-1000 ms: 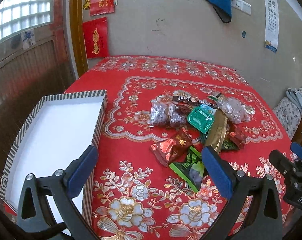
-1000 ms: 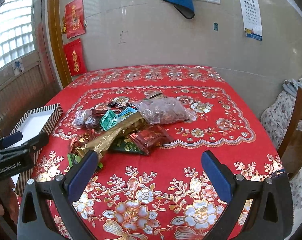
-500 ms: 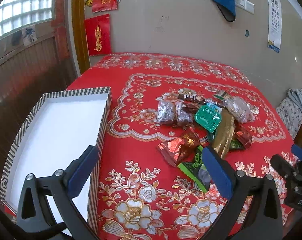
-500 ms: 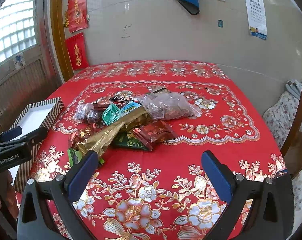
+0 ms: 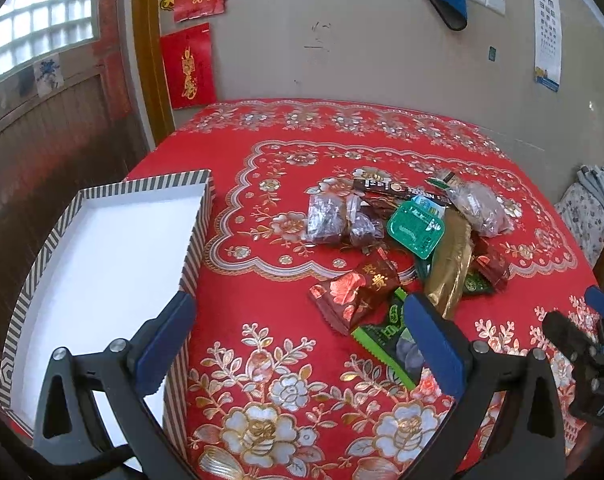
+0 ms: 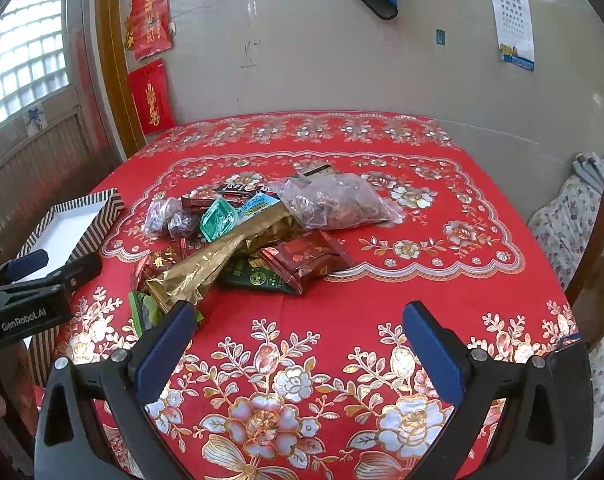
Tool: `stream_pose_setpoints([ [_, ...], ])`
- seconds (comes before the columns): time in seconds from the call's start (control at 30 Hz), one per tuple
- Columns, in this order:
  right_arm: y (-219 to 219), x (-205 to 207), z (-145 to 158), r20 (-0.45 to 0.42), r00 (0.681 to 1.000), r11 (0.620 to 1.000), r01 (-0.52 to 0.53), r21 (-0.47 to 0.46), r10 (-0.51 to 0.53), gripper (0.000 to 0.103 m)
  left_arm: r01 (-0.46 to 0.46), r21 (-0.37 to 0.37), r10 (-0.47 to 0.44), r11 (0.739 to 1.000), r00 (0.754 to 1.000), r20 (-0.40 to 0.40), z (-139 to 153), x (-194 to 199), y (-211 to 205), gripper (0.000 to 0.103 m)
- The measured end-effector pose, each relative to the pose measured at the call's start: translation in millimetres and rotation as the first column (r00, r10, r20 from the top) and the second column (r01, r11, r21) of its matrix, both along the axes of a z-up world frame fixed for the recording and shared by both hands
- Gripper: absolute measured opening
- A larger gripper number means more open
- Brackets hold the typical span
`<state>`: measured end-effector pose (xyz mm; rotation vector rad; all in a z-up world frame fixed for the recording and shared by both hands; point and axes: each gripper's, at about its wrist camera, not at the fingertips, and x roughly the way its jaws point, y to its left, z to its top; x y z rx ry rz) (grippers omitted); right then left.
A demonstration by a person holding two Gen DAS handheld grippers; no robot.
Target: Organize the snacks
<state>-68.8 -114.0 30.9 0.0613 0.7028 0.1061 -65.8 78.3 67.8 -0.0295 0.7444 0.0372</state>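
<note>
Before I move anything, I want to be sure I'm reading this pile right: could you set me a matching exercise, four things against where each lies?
Things:
1. striped box
2. clear bag
3. green tub
4. gold pouch

Places:
A. far right of the pile
B. table's left edge, no snacks inside
C. long, slanting across the pile's middle
D. between the small clear packets and the gold pouch's far end

Pairs: 1-B, 2-A, 3-D, 4-C
</note>
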Motion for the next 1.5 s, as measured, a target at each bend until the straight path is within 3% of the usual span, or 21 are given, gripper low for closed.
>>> stream_pose_setpoints([
  [0.47, -5.4, 3.7, -7.1, -0.028, 1.0, 1.0, 0.011, 0.013, -0.011, 0.103, 0.019, 0.018, -0.019, 1.0, 1.0, -0.002, 1.4, 12.9, -15.9, 0.103],
  [1.5, -2.7, 5.5, -10.6, -0.046, 0.999, 1.0, -0.001, -0.008, 0.001, 0.103, 0.001, 0.016, -0.001, 1.0, 1.0, -0.018, -6.3, 18.8, -7.9, 0.103],
])
